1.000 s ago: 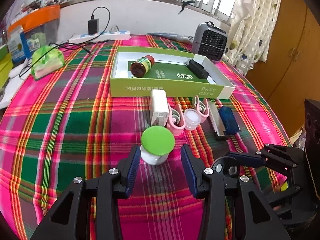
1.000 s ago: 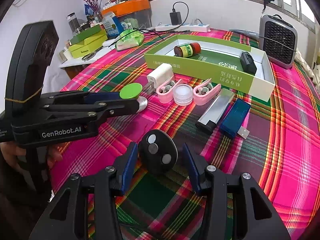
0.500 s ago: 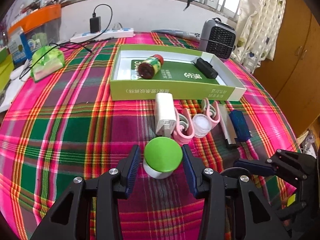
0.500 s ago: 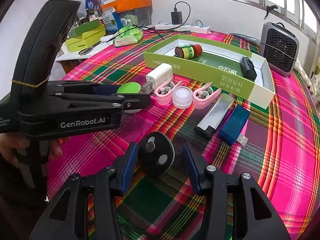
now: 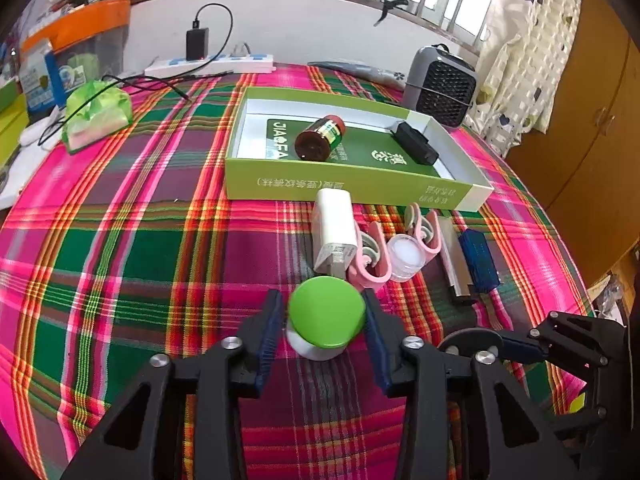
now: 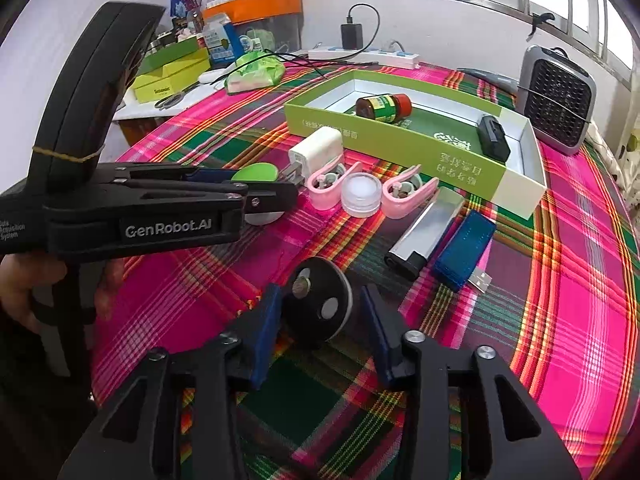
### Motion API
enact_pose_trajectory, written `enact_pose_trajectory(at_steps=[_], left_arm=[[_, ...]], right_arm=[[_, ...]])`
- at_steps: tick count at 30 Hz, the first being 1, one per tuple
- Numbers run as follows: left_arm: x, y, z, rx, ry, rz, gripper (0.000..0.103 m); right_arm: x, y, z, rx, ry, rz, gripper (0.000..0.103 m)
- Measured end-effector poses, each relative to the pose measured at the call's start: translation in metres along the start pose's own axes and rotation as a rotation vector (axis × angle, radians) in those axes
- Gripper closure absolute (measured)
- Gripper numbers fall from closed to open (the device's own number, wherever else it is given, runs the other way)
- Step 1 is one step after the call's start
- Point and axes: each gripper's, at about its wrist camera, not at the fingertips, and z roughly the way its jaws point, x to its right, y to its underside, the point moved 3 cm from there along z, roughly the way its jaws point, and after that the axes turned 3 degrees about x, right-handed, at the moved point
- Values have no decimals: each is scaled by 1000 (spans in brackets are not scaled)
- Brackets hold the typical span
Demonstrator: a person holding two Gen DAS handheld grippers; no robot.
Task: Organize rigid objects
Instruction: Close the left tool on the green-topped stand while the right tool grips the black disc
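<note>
left gripper [image 5: 324, 330] closing: green-lidded jar [image 5: 326, 322] | right gripper [image 6: 320, 320] closing: black disc [image 6: 318, 304] (tilted)

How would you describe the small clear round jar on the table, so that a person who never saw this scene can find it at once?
Start at the long green box on the plaid tablecloth. A row of small things lies along its near side, and the clear jar stands in that row, between two pink clips. It is the only round, see-through thing there, with a white inside, and shorter than the white charger further along.
</note>
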Motion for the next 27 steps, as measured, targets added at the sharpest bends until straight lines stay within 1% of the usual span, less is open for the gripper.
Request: enact_pose_trajectory(at_steps=[2,20,27], left_arm=[[1,0,-1,5,-1,3,71],[2,1,-1,4,-5,7,71],[3,1,-3,6,-2,13,71]], right_arm=[[3,0,-1,2,-1,11,69],[3,0,-1,4,1,15,70],[5,0,-4,16,15,24,73]])
